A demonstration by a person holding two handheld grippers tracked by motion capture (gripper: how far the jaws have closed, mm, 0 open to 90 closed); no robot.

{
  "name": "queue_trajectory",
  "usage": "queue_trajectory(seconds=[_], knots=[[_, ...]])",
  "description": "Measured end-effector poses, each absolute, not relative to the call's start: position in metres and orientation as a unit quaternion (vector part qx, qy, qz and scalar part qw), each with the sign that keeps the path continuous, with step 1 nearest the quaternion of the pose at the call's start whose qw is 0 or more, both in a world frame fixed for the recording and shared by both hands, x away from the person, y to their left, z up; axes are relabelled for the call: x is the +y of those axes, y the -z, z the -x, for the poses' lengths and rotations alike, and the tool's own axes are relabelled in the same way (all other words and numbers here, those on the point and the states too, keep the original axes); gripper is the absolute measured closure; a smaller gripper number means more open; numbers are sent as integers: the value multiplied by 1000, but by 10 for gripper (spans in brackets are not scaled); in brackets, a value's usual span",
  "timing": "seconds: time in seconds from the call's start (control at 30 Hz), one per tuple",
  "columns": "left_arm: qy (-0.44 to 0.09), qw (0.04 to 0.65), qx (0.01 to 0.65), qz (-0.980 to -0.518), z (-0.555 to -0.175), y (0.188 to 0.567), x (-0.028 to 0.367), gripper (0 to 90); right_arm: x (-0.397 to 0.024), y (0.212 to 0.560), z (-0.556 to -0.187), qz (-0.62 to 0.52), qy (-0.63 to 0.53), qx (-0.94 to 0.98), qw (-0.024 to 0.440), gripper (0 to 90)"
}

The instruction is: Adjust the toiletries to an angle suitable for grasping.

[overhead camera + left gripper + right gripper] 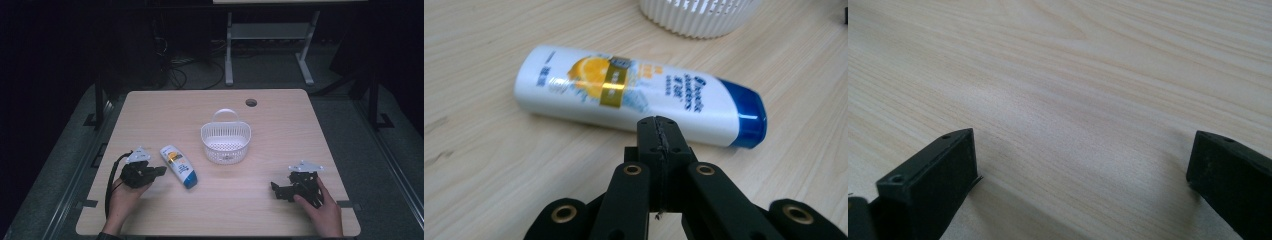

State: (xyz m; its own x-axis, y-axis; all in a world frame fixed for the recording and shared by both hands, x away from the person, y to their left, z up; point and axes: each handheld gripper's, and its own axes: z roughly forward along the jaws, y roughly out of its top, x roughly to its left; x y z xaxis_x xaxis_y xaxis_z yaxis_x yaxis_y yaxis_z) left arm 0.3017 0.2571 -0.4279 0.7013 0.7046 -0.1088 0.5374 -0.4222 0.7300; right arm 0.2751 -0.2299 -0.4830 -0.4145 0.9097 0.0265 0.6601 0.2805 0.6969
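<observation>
White shampoo bottle [624,95] lies just beyond left gripper [659,131] | jaws closed, seemingly empty | right gripper [1083,165] jaws apart

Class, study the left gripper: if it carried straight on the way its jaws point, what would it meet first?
Most likely the shampoo bottle. The left gripper, jaws shut on nothing, points at the bottle's side, lying flat on the table just ahead. The gap between them is hard to judge.

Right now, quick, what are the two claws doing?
Left claw: shut, empty, beside the bottle.
Right claw: open, empty, over bare table.
</observation>
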Motion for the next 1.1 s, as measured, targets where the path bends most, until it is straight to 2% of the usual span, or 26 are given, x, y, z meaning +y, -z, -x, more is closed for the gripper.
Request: queue_trajectory(seconds=[0.6,1.1], knots=[[-83,394,326,-855,-320,425,205,898,-230,483,-275,-506,-323,776,193,0],[-57,369,298,-879,-334,438,166,898,-230,483,-275,-505,-323,777,193,0]])
